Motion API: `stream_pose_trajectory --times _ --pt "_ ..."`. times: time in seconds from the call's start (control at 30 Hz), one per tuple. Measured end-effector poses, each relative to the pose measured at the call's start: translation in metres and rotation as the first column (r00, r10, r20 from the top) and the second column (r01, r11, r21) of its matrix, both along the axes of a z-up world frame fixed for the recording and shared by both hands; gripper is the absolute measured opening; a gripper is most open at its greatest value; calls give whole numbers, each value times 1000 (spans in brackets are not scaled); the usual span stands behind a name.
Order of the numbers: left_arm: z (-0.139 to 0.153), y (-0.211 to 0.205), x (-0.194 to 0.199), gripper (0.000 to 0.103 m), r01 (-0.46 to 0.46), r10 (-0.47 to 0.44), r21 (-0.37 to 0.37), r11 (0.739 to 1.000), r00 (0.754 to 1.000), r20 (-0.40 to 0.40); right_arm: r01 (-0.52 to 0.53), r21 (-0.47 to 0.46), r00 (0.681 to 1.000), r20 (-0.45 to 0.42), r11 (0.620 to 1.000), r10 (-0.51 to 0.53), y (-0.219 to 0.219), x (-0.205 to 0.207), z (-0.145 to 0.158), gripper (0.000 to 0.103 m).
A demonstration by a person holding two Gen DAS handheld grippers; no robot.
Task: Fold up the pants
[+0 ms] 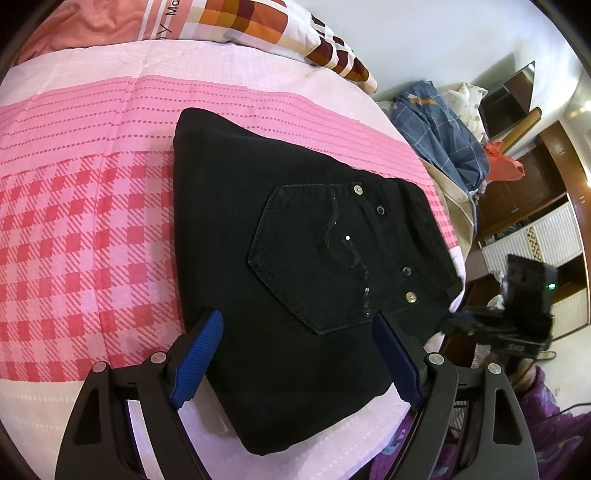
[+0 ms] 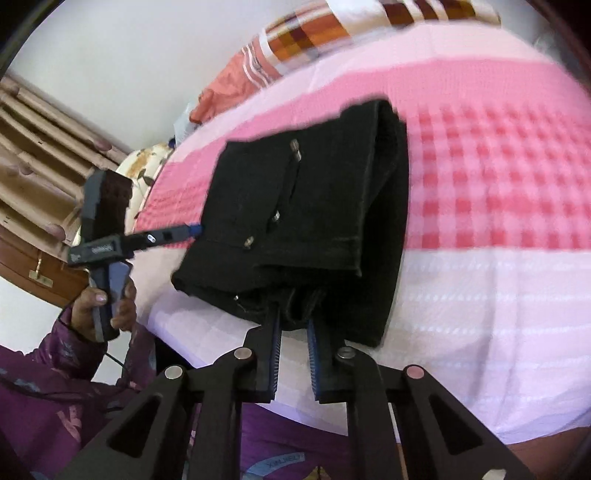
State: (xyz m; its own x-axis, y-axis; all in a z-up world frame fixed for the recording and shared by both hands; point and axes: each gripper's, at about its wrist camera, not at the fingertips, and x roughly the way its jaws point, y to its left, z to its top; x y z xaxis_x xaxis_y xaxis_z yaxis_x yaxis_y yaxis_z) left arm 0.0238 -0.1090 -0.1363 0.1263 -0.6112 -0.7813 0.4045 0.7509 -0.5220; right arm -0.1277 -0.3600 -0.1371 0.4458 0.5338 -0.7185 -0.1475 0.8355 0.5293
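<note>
The black pants (image 1: 266,229) lie folded in a thick stack near the bed's front edge, back pocket and rivets facing up. My left gripper (image 1: 297,319) hovers over their near end, open, its blue pads (image 1: 199,362) spread wide with nothing pinched. In the right wrist view the pants (image 2: 325,206) fill the middle, and my right gripper (image 2: 293,317) is shut on a bunch of black fabric at their near edge. A hand holds the left gripper (image 2: 184,232) at the stack's left side. The right gripper (image 1: 448,321) shows at the pants' right corner.
A pink and red checked bedsheet (image 1: 92,229) covers the bed. A checked pillow (image 1: 258,26) lies at the far end. Past the bed's right side stand a pile of blue clothes (image 1: 436,136) and wooden cabinets (image 1: 535,177). A purple sleeve (image 2: 55,369) is at lower left.
</note>
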Motion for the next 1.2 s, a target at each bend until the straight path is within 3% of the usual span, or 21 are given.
stream_pose_trajectory --times 0.07,0.13,0.33,0.63,0.83,0.9,0.93,1.03,1.1,1.2 --pt "-1 -3 0 83 1 -1 2 1000 1000 0 24 -11 1000 6 1000 -23 -6 0 4 11" --pt "-4 -6 1 83 3 -3 15 1000 1000 1 55 -1 998 -41 998 -55 -17 3 -11 10" --pt "-6 -9 -2 83 9 -10 31 999 1000 16 123 166 990 -81 978 -111 -34 0 -27 10" --pt "-10 3 0 83 5 -5 26 1000 1000 6 156 162 986 -92 974 -143 -47 -3 -25 9" --pt "-13 5 -1 83 11 -11 25 1000 1000 7 205 300 975 -149 931 -167 -64 -5 -44 10" --pt "-12 5 -1 83 8 -8 22 1000 1000 5 243 382 964 -198 892 -178 -73 -6 -51 12" --pt "-12 5 -1 83 7 -7 20 1000 1000 3 263 398 959 -210 879 -192 -78 -8 -52 18" --pt "-12 8 -1 83 -3 3 13 1000 1000 -1 309 346 950 -151 886 -272 -88 -16 -32 20" --pt "-13 10 -1 83 -7 7 4 1000 1000 -4 316 383 944 -33 868 -329 -96 -19 -3 20" --pt "-14 12 -1 83 -9 9 -1 1000 1000 -4 245 409 952 69 879 -298 -84 -6 21 20"
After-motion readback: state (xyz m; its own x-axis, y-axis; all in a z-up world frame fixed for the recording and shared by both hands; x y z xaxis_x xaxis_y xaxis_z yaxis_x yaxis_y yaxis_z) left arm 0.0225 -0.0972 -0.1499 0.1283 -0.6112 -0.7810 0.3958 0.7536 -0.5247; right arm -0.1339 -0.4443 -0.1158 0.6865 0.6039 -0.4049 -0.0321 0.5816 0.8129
